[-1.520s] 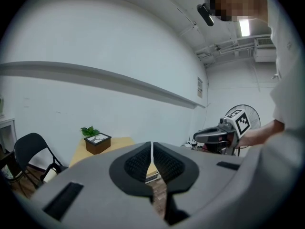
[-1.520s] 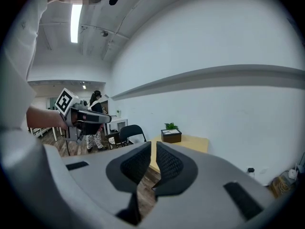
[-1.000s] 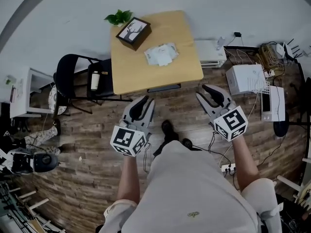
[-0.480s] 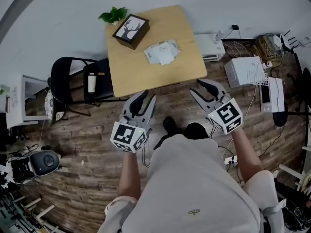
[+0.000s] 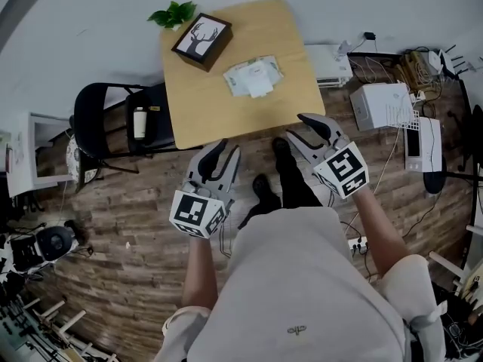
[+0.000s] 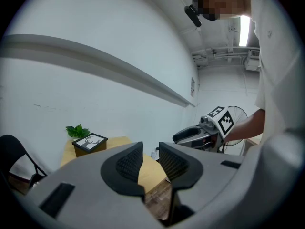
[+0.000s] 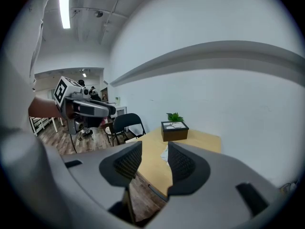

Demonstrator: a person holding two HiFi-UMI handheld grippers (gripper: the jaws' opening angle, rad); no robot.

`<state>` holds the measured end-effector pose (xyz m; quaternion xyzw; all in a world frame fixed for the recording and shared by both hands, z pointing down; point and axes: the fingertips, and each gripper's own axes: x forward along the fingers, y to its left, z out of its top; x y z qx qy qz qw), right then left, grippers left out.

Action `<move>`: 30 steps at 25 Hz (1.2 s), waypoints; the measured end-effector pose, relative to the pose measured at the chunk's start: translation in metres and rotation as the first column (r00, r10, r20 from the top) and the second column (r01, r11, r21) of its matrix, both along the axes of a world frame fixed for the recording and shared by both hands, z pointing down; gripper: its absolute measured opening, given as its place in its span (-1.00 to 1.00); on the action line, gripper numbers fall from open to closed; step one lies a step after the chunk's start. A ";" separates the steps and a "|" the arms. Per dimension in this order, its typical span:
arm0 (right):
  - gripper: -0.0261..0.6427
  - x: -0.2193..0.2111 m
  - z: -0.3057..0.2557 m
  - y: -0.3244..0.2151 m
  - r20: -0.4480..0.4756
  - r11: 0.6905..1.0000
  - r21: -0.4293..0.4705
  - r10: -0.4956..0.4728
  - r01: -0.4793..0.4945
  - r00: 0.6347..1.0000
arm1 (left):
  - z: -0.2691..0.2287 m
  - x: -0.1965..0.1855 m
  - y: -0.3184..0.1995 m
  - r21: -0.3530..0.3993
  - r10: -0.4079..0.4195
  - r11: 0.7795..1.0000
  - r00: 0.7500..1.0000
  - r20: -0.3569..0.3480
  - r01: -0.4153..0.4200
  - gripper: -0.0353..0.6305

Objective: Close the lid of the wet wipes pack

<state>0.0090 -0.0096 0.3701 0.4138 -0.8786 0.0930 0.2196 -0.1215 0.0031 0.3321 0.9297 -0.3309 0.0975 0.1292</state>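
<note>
Head view puts the wet wipes pack (image 5: 253, 78) in the middle of the surface (image 5: 226, 119), ahead of both grippers, which hang over the floor short of its near edge. My right gripper (image 5: 296, 127) is the nearer, with the pack ahead and to its left; the left gripper (image 5: 224, 157) sits farther back. Both sets of fingers stand apart on nothing, the right's having just been opening. The pack's long axis runs across my view, slightly skewed. I can't make out which way its lid faces.
</note>
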 end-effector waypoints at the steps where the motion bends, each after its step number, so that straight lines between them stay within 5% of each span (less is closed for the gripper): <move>1: -0.46 0.000 0.002 -0.007 -0.002 1.000 0.000 -0.008 0.008 1.000 | 0.000 0.000 -0.005 0.000 -0.011 1.000 1.000 0.002 0.011 -0.64; 13: -0.35 -0.006 0.037 -0.096 -0.024 0.986 -0.049 -0.160 0.159 0.987 | 0.001 0.022 -0.077 -0.015 -0.116 0.993 0.993 0.017 0.116 -0.64; 30: -0.29 0.004 0.125 -0.158 -0.115 0.894 -0.162 -0.437 0.417 0.892 | 0.051 0.067 -0.146 -0.124 -0.262 0.955 0.963 0.062 0.268 -0.64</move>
